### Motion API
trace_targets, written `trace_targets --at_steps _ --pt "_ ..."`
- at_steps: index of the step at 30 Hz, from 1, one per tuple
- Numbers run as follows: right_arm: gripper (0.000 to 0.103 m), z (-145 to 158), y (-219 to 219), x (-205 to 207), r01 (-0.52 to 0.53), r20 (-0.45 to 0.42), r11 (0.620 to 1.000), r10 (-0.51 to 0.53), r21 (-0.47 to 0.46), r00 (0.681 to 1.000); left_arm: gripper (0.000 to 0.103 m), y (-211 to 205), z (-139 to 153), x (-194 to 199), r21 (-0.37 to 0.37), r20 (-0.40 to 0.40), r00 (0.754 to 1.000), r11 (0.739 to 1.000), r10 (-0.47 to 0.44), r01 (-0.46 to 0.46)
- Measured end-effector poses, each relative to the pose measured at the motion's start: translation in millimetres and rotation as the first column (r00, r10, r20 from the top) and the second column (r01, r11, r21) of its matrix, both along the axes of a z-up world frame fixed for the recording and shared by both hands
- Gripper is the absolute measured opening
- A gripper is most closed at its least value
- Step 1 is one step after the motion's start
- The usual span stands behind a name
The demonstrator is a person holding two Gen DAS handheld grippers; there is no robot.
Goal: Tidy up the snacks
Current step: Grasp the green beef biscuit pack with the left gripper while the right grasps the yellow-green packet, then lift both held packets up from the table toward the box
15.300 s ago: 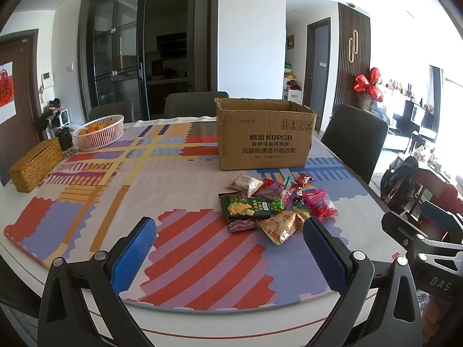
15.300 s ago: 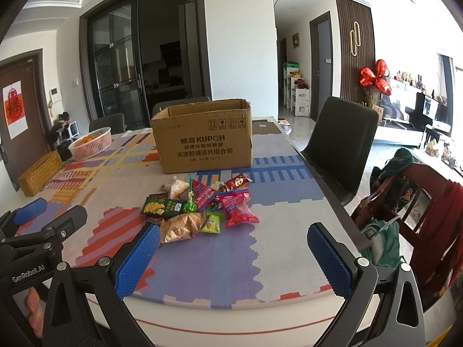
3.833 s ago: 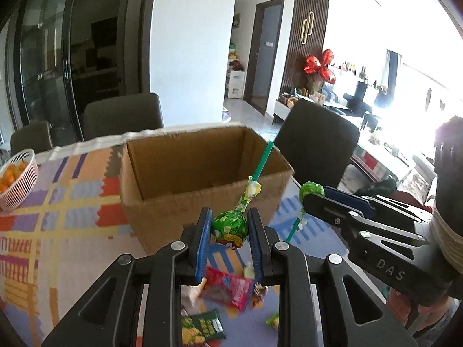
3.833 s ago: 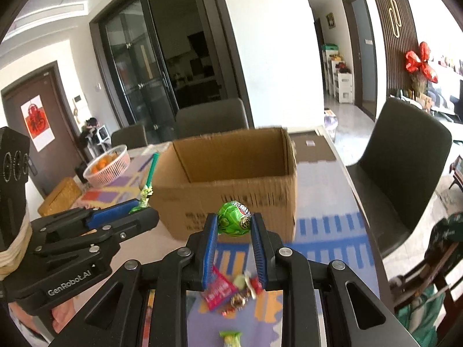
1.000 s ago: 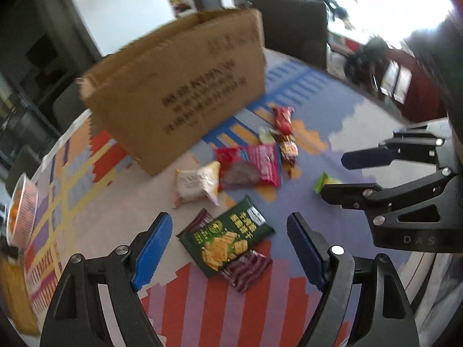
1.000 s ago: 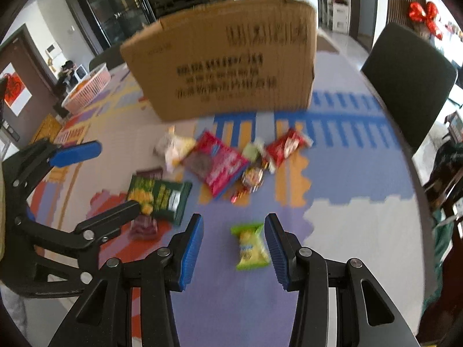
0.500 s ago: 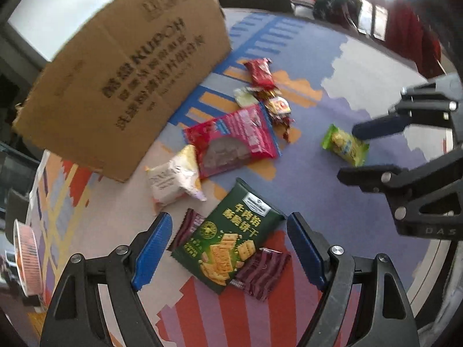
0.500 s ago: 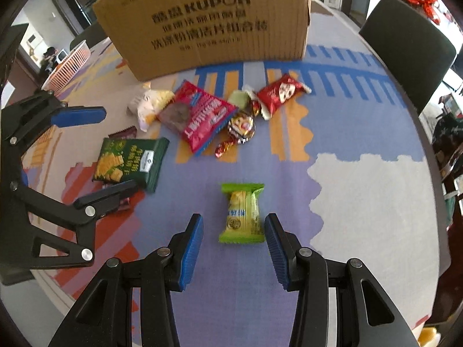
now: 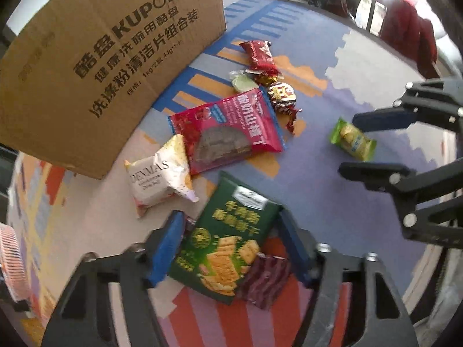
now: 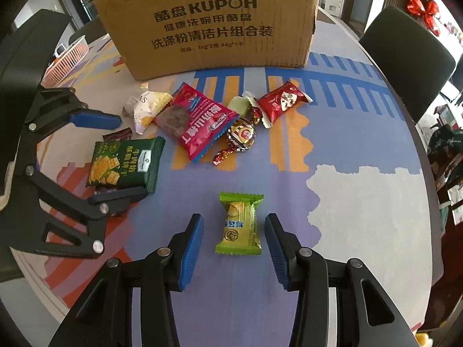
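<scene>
Snack packets lie on the patterned mat in front of a cardboard box (image 9: 110, 57) (image 10: 214, 20). My left gripper (image 9: 231, 228) is open, its blue pads on either side of a dark green cracker packet (image 9: 225, 240) (image 10: 124, 162), close to the mat. My right gripper (image 10: 234, 231) is open around a small light green packet (image 10: 240, 222) (image 9: 351, 138), pads apart from it. A pink packet (image 9: 228, 130) (image 10: 196, 121), a white packet (image 9: 157, 176), a red packet (image 10: 282, 101) and a round foil candy (image 10: 241, 136) lie between the grippers and the box.
A dark maroon wrapper (image 9: 266, 280) lies beside the green cracker packet. A pink basket (image 10: 69, 57) stands at the far left. A dark chair (image 10: 405, 57) stands at the table's right side. The table edge curves close behind both grippers.
Both grippers have come lower and closer to the mat. The left pads have narrowed around the green cracker packet; the right pads now flank the small light green packet.
</scene>
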State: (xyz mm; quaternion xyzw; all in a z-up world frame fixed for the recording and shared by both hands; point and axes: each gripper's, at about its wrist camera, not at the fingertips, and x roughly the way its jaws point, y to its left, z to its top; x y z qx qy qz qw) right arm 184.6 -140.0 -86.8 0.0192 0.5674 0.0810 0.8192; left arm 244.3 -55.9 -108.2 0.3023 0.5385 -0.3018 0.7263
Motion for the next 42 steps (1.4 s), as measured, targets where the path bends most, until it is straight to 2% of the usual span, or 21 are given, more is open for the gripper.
trace_targets --at_steps 3,9,19,21,26,28,31,35,36,40,42 --pt "0.042 0 1 0 -0.005 0.009 1.0 0.005 0.004 1.0 0.049 1 2 -2 -0.004 0.013 1.0 1.0 0.027 -0.027" --pt "0.025 0 -9 1 -0.003 0.025 1.0 0.002 0.022 1.0 0.045 2 13 -6 -0.029 0.034 0.993 0.993 0.113 -0.112" --pt "0.023 7 -17 1 -0.016 0.058 0.997 0.012 0.069 0.998 0.044 11 41 -20 -0.172 0.052 0.965 0.954 0.258 -0.246" --pt "0.017 12 -18 2 -0.026 0.082 0.997 0.02 0.072 0.996 0.044 13 41 -22 -0.19 0.055 0.954 0.941 0.295 -0.28" --pt "0.018 21 -18 2 -0.052 0.109 0.997 0.045 0.062 0.993 0.044 16 45 -29 -0.231 0.032 0.931 0.909 0.364 -0.347" --pt "0.022 22 -20 0 -0.052 0.113 0.998 0.047 0.041 0.992 0.044 18 49 -36 -0.258 0.031 0.918 0.891 0.395 -0.374" --pt "0.03 20 -22 -5 -0.075 0.08 0.994 0.069 0.077 0.994 0.044 17 55 -51 -0.288 0.051 0.896 0.866 0.441 -0.41" --pt "0.034 15 -23 -13 -0.097 0.059 0.99 0.091 0.107 0.994 0.044 22 54 -68 -0.334 -0.001 0.871 0.821 0.492 -0.464" --pt "0.038 14 -23 -16 -0.108 0.058 0.988 0.102 0.111 0.993 0.044 23 54 -71 -0.335 -0.001 0.864 0.814 0.503 -0.474" --pt "0.039 14 -25 -21 -0.085 0.055 0.987 0.078 0.137 0.995 0.044 27 50 -79 -0.344 -0.018 0.846 0.791 0.532 -0.505" --pt "0.039 13 -24 -21 -0.083 0.043 0.985 0.077 0.15 0.996 0.044 27 48 -79 -0.341 -0.026 0.845 0.789 0.535 -0.51"
